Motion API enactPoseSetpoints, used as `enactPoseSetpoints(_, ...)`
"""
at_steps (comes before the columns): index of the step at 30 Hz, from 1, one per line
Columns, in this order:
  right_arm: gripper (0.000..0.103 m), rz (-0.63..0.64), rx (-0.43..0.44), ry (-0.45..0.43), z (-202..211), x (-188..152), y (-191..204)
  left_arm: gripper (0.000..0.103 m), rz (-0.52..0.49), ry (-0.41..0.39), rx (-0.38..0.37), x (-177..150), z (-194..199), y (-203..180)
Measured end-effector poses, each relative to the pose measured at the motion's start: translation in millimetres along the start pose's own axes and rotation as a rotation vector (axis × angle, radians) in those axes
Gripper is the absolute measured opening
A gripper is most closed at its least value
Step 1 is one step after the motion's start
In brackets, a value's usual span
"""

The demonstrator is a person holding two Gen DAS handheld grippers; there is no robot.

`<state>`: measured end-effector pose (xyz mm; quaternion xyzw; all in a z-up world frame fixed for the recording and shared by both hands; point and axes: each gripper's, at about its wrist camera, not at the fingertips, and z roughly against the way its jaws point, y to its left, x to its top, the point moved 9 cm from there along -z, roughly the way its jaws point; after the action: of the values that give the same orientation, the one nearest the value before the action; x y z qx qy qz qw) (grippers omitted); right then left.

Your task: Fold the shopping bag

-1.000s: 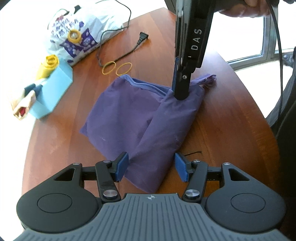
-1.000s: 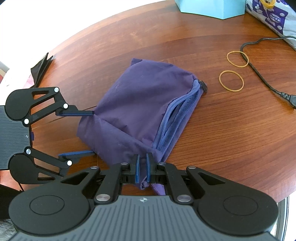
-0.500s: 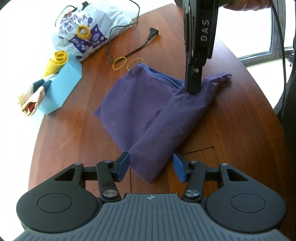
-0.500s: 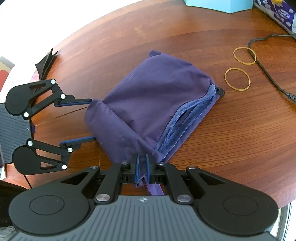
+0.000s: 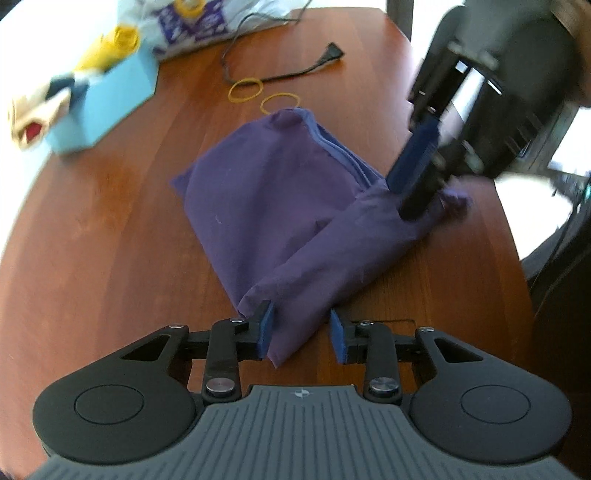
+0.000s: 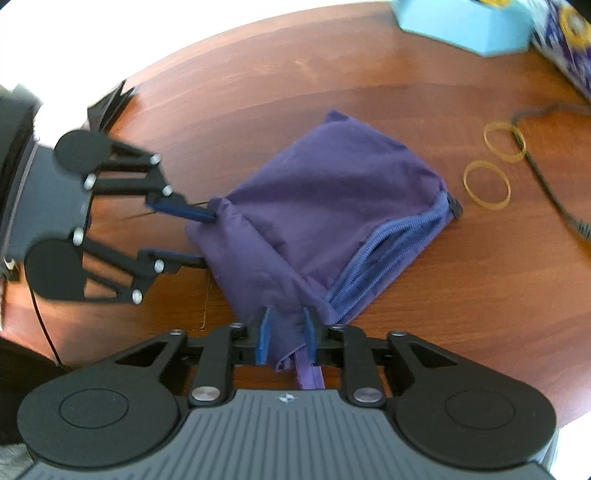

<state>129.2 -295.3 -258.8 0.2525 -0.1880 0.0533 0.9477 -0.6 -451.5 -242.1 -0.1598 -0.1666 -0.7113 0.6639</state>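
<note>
A purple shopping bag (image 5: 266, 192) (image 6: 332, 195) lies partly folded on the wooden table (image 5: 110, 240), zip edge toward the rubber bands. My left gripper (image 5: 301, 328) (image 6: 199, 236) straddles the near corner of the rolled fold. Its jaws are closing; one pad touches the cloth and the other stands just clear. My right gripper (image 6: 286, 330) (image 5: 413, 195) sits at the opposite end of that fold. Its jaws are opening, with the bag's corner and a strap lying loose between the pads.
Two yellow rubber bands (image 5: 245, 90) (image 6: 487, 184) and a black cable (image 5: 295, 72) lie beyond the bag. A light blue box (image 5: 107, 96) (image 6: 469, 26) and a patterned plastic bag (image 5: 192, 26) stand farther off. A black folded item (image 6: 110, 105) lies at the table edge.
The right gripper's jaws, shut on the bag's corner before, have parted. The left gripper has slid onto the fold's near corner, rolled, and its jaws have narrowed.
</note>
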Motion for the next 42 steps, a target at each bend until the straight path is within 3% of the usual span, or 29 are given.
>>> enactPoseSetpoints(2,0.059,0.068,-0.015,-0.005,0.0,-2.1,10.4,0.034,0.069,0.016,-0.042,2.3,-0.8,7.5)
enactPoseSetpoints(5,0.061,0.226,-0.113,0.004,-5.5,-9.6,27.7,0.033,0.15,0.035,-0.085,4.9,-2.3,16.1)
enactPoseSetpoints(9,0.057,0.331,-0.192,-0.001,-9.7,-16.3,36.2,0.032,0.262,0.05,-0.138,5.9,-3.1,25.5)
enactPoseSetpoints(12,0.041,0.34,-0.227,-0.02,-7.0,-15.8,31.1,0.032,0.325,0.056,-0.163,6.3,-3.7,29.8)
enactPoseSetpoints(16,0.039,0.352,-0.231,-0.035,-7.2,-15.3,27.8,0.032,0.385,0.06,-0.181,6.6,-2.7,32.7)
enactPoseSetpoints(18,0.037,0.358,-0.228,-0.035,-7.4,-15.7,26.1,0.032,0.343,0.044,-0.162,7.5,0.3,28.6)
enactPoseSetpoints(20,0.035,0.32,-0.2,-0.03,-6.4,-13.3,20.6,0.035,0.23,-0.001,-0.107,9.9,7.7,18.5)
enactPoseSetpoints(21,0.034,0.298,-0.185,-0.028,-6.0,-12.2,18.3,0.042,0.207,-0.01,-0.098,10.7,8.8,17.1)
enactPoseSetpoints(24,0.033,0.18,-0.109,-0.02,-2.2,-7.0,6.7,0.053,0.108,-0.054,-0.063,13.0,14.4,6.2)
enactPoseSetpoints(28,0.033,0.06,-0.009,0.011,1.8,-0.1,-9.8,0.058,-0.029,-0.071,0.011,16.7,11.2,-7.1)
enactPoseSetpoints(37,0.032,-0.056,0.139,0.072,4.3,5.0,-33.3,0.058,-0.32,-0.049,0.126,19.1,-2.9,-17.4)
enactPoseSetpoints(38,0.032,-0.063,0.151,0.075,4.2,5.2,-35.6,0.055,-0.355,-0.037,0.132,18.5,-7.0,-18.1)
enactPoseSetpoints(39,0.032,-0.068,0.158,0.077,4.5,5.2,-36.7,0.042,-0.372,-0.029,0.135,18.0,-9.0,-17.7)
enactPoseSetpoints(42,0.032,-0.054,0.164,0.078,6.3,3.9,-35.7,0.035,-0.387,-0.013,0.129,19.1,-13.5,-13.4)
